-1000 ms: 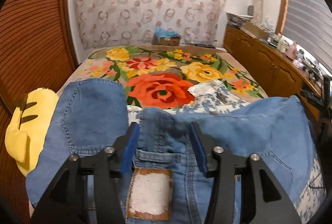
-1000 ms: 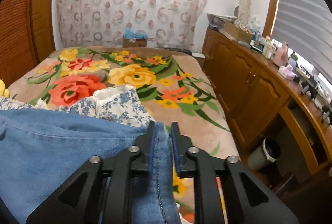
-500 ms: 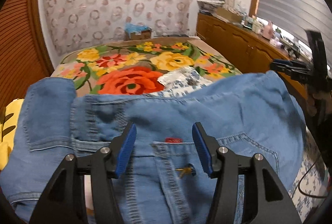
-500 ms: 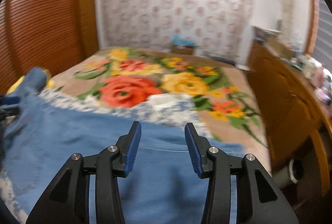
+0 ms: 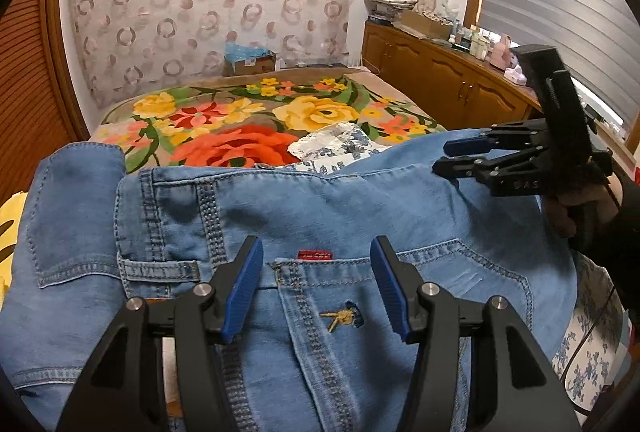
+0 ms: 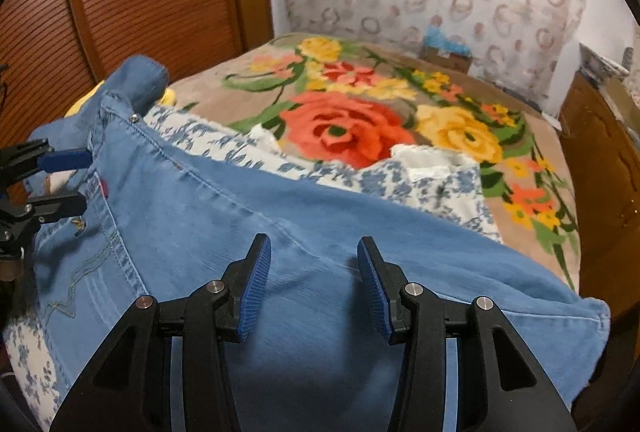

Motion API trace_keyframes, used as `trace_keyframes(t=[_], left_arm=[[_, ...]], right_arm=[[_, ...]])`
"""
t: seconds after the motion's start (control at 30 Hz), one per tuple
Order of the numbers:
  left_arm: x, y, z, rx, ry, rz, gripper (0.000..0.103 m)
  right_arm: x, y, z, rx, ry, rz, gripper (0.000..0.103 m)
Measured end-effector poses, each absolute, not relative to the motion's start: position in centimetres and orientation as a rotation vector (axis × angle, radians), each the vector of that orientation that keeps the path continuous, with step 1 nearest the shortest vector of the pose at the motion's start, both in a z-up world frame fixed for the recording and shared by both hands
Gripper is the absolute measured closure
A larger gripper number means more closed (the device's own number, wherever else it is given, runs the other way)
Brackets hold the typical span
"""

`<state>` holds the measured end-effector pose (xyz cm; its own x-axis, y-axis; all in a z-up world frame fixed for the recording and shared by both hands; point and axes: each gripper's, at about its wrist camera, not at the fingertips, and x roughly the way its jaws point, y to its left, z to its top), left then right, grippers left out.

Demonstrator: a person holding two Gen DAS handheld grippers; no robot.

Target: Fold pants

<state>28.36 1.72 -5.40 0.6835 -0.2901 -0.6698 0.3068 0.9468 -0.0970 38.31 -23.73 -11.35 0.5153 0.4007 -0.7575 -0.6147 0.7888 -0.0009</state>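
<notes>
A second ago the right gripper (image 6: 312, 286) was pinching the edge of the jeans (image 5: 320, 216). Now it has let go, and its jaws are spread wide over the blue cloth. The left gripper (image 5: 316, 286) has slid from the brown patch to the back pocket, and its jaws are spread wide too, with nothing between them.

The bed (image 5: 360, 75) fills the middle of both views. A big flower blanket (image 5: 248, 127) with red and yellow roses covers it. The jeans lie folded across the near end of the bed, in the lower half of each frame. In the left view the waistband runs across the middle, and one folded part lies at the left edge. In the right view the folded leg runs to the lower right.

A blue and white flower cloth (image 6: 436, 187) lies under the jeans and pokes out behind them. A yellow plush toy (image 5: 8, 232) peeks out at the left edge of the left view. A cardboard box (image 5: 250, 61) sits past the far end of the bed, by the curtain.

On the pocket, between the left jaws, are a small red tag (image 5: 315, 254) and a little yellow stitched mark (image 5: 340, 318). In the left view the right gripper shows at the right edge, over the jeans.
</notes>
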Motion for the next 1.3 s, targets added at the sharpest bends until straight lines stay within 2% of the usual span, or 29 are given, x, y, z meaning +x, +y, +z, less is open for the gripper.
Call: trace_keyframes(t=[0.3,0.33,0.4,0.43,0.5,0.6,0.93,1.07,1.23,1.27,1.3], left_arm=[[27.8,2.6,-5.0,0.002,0.734,-0.347,0.048],[27.7,2.7,-5.0,-0.001,0.732,-0.349,0.048],[27.8,2.8,-5.0,-0.001,0.734,-0.349,0.048],[27.8,2.9,-5.0,-0.001,0.735,-0.349,0.048],[27.7,3.1,-5.0,-0.001,0.736,-0.349,0.048],[27.7,3.1,-5.0,-0.001,0.734,-0.349,0.048],[27.6,3.7,-5.2,-0.004,0.729,-0.347,0.048],[27.7,3.9,-5.3,-0.004,0.736,-0.341,0.048],[27.8,4.3,-5.5,-0.007,0.743,-0.334,0.048],[27.8,4.2,-5.5,-0.007,0.745,-0.334,0.048],[27.8,4.2,-5.6,-0.006,0.747,-0.333,0.048]], right_arm=[[38.6,-22.2,-13.3,-0.333,0.888,0.622,0.057],[38.5,-22.2,-13.3,-0.332,0.886,0.623,0.060],[38.3,-22.2,-13.5,-0.325,0.896,0.652,0.082],[38.0,-22.0,-13.6,-0.328,0.900,0.669,0.088],[37.4,-21.8,-13.7,-0.351,0.893,0.676,0.097],[36.9,-21.9,-13.3,-0.361,0.868,0.668,0.101],[36.8,-22.2,-6.5,-0.375,0.623,0.552,0.103],[38.4,-21.5,-5.8,-0.382,0.621,0.551,0.103],[39.4,-21.8,-7.9,-0.307,0.712,0.588,0.103],[39.3,-21.9,-8.5,-0.296,0.730,0.594,0.100],[39.3,-21.9,-9.1,-0.295,0.747,0.584,0.092]])
